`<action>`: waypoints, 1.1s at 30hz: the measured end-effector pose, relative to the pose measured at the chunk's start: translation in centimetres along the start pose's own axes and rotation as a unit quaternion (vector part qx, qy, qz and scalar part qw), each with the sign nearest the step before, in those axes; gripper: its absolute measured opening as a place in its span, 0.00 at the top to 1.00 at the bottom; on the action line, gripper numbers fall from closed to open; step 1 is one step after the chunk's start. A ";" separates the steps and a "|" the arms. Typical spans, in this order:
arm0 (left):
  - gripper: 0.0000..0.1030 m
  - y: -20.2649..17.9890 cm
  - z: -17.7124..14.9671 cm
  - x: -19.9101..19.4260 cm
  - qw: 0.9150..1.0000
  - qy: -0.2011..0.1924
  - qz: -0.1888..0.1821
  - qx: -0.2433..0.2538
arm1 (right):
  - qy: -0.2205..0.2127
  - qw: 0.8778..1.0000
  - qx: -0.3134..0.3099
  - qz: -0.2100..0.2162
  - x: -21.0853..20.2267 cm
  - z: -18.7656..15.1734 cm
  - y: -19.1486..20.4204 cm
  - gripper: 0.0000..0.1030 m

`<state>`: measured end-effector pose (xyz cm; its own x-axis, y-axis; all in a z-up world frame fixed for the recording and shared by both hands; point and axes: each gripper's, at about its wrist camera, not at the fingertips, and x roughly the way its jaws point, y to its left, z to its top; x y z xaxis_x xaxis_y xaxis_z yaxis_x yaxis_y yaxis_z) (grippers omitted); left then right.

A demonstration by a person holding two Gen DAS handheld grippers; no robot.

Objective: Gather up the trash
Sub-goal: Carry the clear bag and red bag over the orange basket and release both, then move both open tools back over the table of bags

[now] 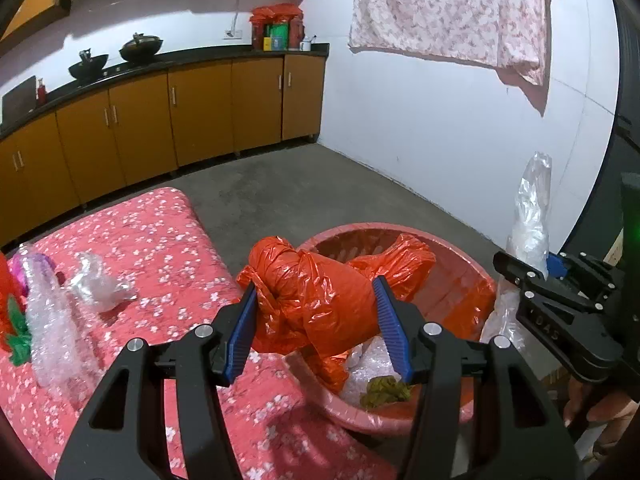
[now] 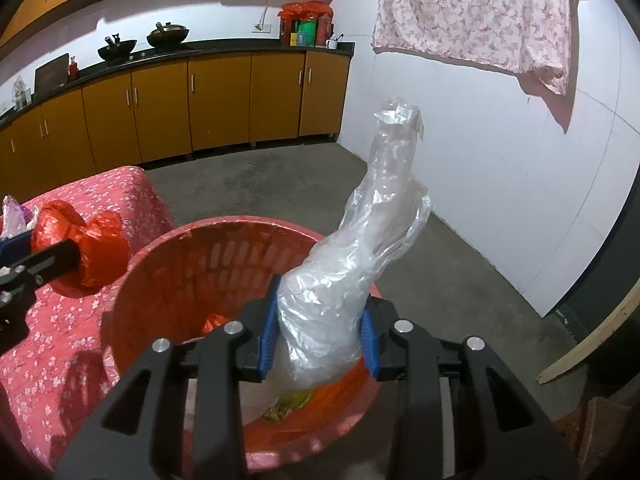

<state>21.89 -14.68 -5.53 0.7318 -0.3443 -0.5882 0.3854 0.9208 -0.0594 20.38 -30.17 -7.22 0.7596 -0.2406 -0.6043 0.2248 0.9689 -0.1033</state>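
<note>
Left tongs apparently clamping orange bag, right tongs gripping clear bag above basket

Two woks sit on the dark counter; a floral cloth hangs above.

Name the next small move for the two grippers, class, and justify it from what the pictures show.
Probably open the right gripper: it is shut on the clear plastic bag right above the pink basket, so the bag should drop in. The left gripper, holding the orange bag at the rim, can follow.
</note>
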 end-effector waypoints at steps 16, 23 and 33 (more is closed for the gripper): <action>0.37 -0.9 -0.3 3.8 0.999 0.031 -0.013 0.004 | -0.006 0.999 0.031 0.041 2.0 0.3 -1.1 0.46; 0.32 -0.4 -0.5 3.6 0.999 0.033 -0.008 -0.003 | 0.001 0.999 0.037 0.022 2.1 -0.4 -2.0 0.45; 0.24 3.4 -1.2 0.1 0.999 0.009 0.033 -0.029 | -0.015 0.999 0.009 0.029 1.0 -0.3 0.7 0.37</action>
<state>22.54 -11.36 -6.76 0.7444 -0.2787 -0.6068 0.3018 0.9510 -0.0665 21.09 -29.67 -8.10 0.7890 -0.1865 -0.5854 0.1914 0.9800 -0.0544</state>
